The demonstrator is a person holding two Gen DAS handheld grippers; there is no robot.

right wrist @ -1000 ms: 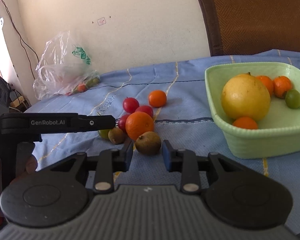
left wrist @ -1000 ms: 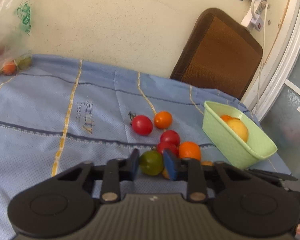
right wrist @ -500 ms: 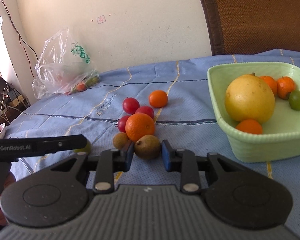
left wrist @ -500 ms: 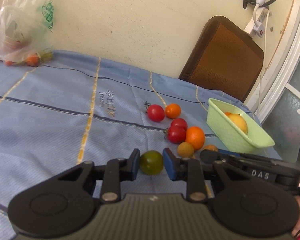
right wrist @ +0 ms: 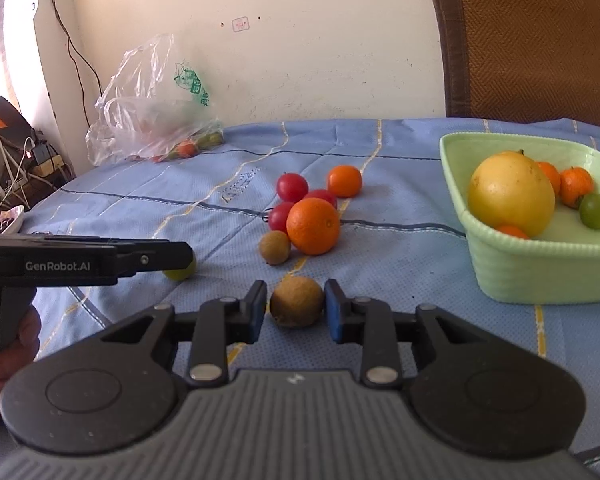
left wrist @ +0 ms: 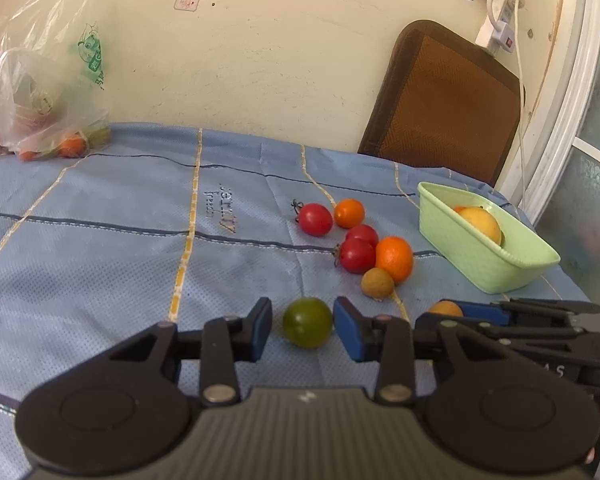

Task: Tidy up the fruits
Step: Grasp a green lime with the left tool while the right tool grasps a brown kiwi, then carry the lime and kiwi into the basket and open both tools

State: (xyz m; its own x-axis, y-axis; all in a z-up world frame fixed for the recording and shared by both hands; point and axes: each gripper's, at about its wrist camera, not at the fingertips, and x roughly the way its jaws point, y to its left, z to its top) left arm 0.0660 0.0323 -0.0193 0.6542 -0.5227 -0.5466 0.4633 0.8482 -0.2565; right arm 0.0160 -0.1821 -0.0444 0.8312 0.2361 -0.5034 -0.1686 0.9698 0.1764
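Green and round, the small fruit (left wrist: pixel 307 322) sits on the blue cloth of the worktop (left wrist: pixel 100 216) right between the pads of the left tongs (left wrist: pixel 302 330), whose jaws have just been opening: a gap shows on the left pad's side, and the right pad is at most brushing the skin, so the fruit looks let go, not gripped. Ahead and to the right of these tongs lie the red tomatoes (left wrist: pixel 356 255), an orange (left wrist: pixel 394 259) and a small brown fruit (left wrist: pixel 377 283), with the pale green basket (left wrist: pixel 476 256) farther right. From the right-hand view, the right tongs (right wrist: pixel 296 312) bracket a brown kiwi-like fruit (right wrist: pixel 296 306); the pads stand close to its sides with thin gaps, so I judge them not yet clamped on it. The basket (right wrist: pixel 540 276) is just ahead and to the right of them, already holding a big yellow citrus (right wrist: pixel 510 198) and some smaller fruit. To do this step well, I'd centre the brown fruit between the pads, close gently so the soft skin isn't bruised, lift clear of the cloth and carry it over the near rim before releasing. Meanwhile the left tongs should draw straight back, without nudging the green fruit into a roll.
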